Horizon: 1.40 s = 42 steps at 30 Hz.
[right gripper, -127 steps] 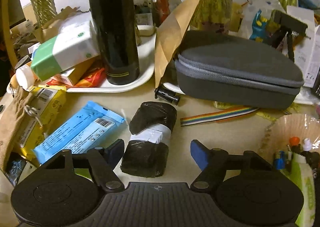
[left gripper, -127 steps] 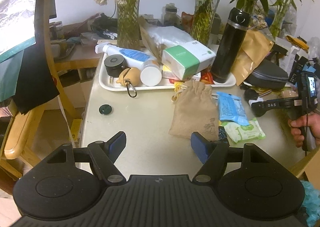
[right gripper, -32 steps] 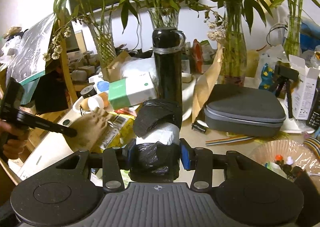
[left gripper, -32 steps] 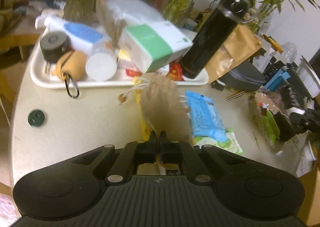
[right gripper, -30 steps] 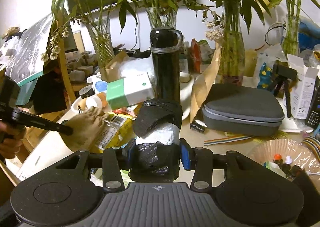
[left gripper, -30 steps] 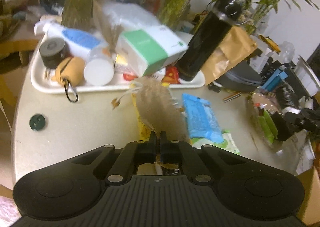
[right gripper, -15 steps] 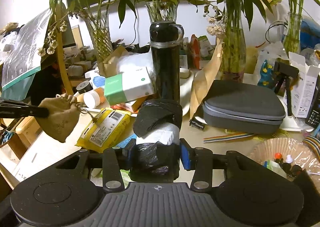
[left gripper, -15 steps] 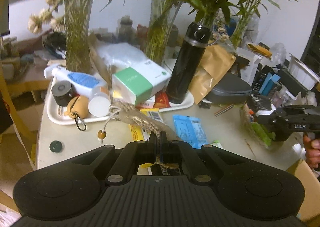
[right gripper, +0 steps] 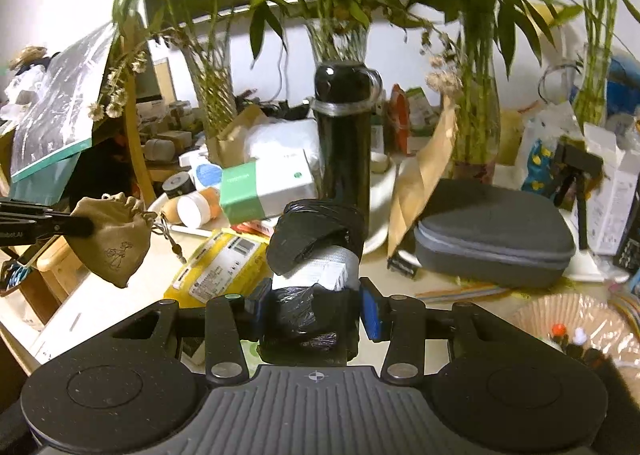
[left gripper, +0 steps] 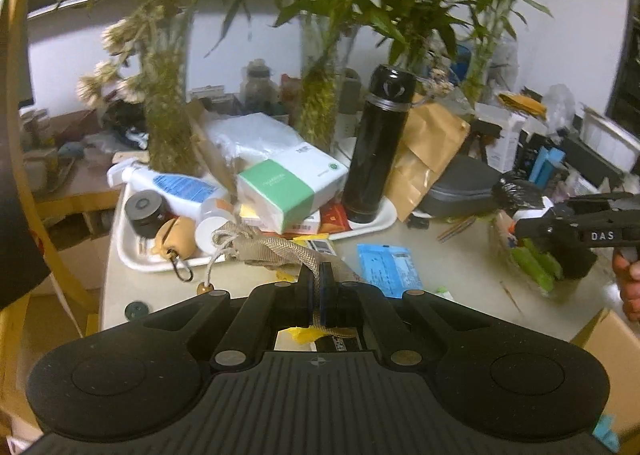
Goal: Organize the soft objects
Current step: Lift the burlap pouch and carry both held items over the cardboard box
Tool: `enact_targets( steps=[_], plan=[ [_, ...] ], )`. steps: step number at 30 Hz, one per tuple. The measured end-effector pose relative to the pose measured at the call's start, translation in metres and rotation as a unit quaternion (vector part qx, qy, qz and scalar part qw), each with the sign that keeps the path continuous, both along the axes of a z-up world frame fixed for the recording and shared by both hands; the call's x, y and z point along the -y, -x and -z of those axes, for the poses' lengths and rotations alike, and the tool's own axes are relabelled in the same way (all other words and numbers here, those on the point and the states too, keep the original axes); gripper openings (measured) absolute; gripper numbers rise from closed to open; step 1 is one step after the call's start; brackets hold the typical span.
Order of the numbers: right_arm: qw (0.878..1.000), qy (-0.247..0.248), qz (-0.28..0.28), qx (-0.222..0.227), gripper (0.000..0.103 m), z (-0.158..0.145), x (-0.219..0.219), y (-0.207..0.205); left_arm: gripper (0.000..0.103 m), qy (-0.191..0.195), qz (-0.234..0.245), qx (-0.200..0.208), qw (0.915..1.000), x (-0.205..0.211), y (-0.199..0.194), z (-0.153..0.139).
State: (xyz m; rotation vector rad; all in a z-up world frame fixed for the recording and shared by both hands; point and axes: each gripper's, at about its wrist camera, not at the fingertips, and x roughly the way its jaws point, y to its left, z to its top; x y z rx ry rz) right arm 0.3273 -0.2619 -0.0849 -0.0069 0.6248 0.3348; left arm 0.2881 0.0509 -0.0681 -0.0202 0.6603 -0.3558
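My left gripper (left gripper: pixel 316 287) has its jaws pressed together on the fabric of a tan drawstring pouch (right gripper: pixel 114 241). In the right wrist view the pouch hangs clear of the table (right gripper: pixel 100 307), out past its left edge, with a small printed figure on its lower face and its cord ends dangling toward the yellow packet (right gripper: pixel 218 269). In the left wrist view only the gathered neck and cord of the pouch (left gripper: pixel 256 245) show ahead of the fingers.

My right gripper (right gripper: pixel 316 311) is clamped on a black plastic roll (right gripper: pixel 316 255) with a white paper band around its middle. The roll is held above the table, in front of the black flask (right gripper: pixel 346 139). From the left wrist view the roll (left gripper: pixel 516 195) is seen at the far right, and the side of the right gripper (left gripper: pixel 576 231) carries the letters "DAS". The left gripper (right gripper: pixel 44 225) shows a partial marking ending in "bot.AI".

The white tray (left gripper: pixel 132 251) holds the black flask (left gripper: pixel 378 147), a green and white box (left gripper: pixel 288 191) whose print is too small for me to read, and a white bottle with a blue label (left gripper: pixel 172 185). A blue packet (left gripper: pixel 386 269) lies on the table near the tray. A grey zip case (right gripper: pixel 492 243) sits to the right of the flask.
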Motion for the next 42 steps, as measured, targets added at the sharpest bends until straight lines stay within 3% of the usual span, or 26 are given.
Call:
enact_targets(
  steps=[11, 16, 27, 34, 42],
  plan=[
    [1.0, -0.015, 0.011, 0.025, 0.047, -0.067, -0.003, 0.039, 0.003, -0.014, -0.027, -0.008, 0.9995, 0.003, 0.041, -0.039],
    [0.999, -0.013, -0.002, 0.033, 0.047, -0.092, -0.004, 0.075, 0.003, -0.013, -0.027, 0.009, 0.9995, 0.007, 0.074, -0.062],
    [0.999, -0.021, -0.033, 0.032, 0.047, -0.11, -0.007, 0.15, 0.003, 0.005, 0.006, 0.063, 0.998, 0.015, 0.149, -0.104],
    [0.998, -0.015, -0.05, 0.04, 0.047, -0.111, -0.019, 0.181, 0.003, 0.023, 0.045, 0.071, 0.9962, 0.02, 0.182, -0.104],
    [0.998, 0.002, -0.06, 0.035, 0.047, -0.098, -0.032, 0.195, 0.003, 0.047, 0.089, 0.055, 0.9934, 0.023, 0.198, -0.072]
  ],
)
